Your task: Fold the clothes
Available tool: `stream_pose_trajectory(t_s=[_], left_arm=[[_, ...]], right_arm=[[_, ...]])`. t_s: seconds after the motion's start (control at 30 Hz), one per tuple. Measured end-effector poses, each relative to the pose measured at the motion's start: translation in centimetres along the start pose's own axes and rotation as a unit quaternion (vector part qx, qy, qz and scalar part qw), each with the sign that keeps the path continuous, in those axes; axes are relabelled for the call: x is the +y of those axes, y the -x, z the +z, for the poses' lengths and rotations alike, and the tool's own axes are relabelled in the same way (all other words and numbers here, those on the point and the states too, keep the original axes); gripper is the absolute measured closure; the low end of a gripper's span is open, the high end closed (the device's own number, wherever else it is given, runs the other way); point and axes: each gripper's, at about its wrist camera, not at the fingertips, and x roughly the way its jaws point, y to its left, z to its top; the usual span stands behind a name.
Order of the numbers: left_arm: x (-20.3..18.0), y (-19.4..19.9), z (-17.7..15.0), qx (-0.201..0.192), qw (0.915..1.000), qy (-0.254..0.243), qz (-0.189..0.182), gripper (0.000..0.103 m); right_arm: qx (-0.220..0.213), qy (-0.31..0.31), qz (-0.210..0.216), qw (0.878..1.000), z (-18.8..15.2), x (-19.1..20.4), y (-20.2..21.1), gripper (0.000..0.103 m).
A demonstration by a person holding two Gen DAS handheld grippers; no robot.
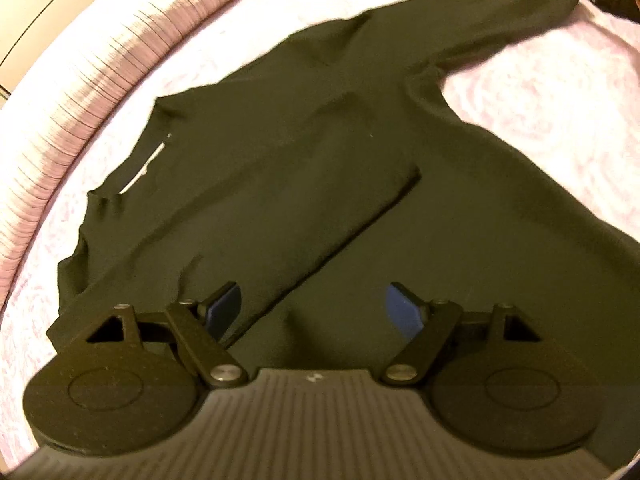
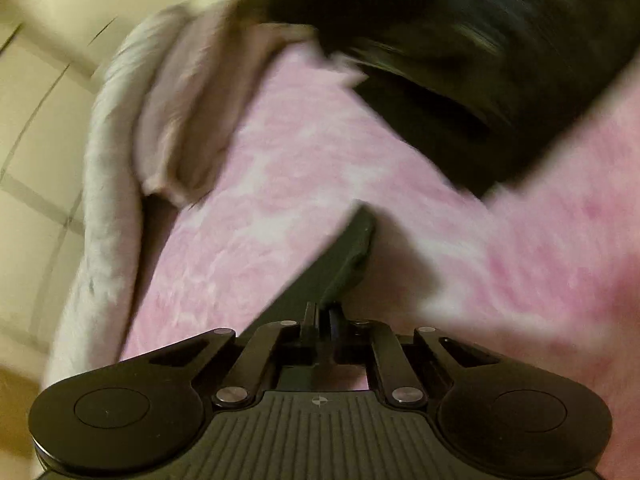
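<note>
My left fingers: the left gripper [image 1: 314,306] hangs spread wide, blue pads [image 1: 404,312] apart, holding nothing, just above the garment.
My right fingers: the right gripper [image 2: 322,320] is pinched together on a dark strip of cloth, the sleeve end [image 2: 352,248], which lifts off the bedding.
Garment: the dark sweater [image 1: 320,184] lies flat on the pink blanket [image 1: 540,112], one sleeve [image 1: 280,216] folded across the body, the other sleeve [image 1: 500,28] stretched outward.
Collar: points toward the blanket's striped edge [image 1: 80,92].
Farther off: a dark pile [image 2: 460,60], blurred; I cannot tell what it is.
Beyond the bed: pale tiled floor [image 2: 36,120].
</note>
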Motion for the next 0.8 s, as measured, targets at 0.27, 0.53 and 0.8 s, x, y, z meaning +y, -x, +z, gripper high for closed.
stream_pose_trajectory(t_s=[0.27,0.53,0.8], left_arm=[[5.0,3.1,-5.4,-0.037,0.9985,0.039,0.004,0.026],[13.9,6.9,-15.9,-0.03,0.9939,0.104,0.022,0.026],[20.3,7.4,-23.9,-0.021,0.985,0.167,0.04,0.026]], right_arm=[[-0.041,0.354,0.119,0.927,-11.8,23.0,5.4,0.098],[0.0,0.517,0.3,0.802,-38.0,38.0,7.2,0.098],[0.109,0.559,0.256,0.781,-49.4,38.8,2.2,0.098]])
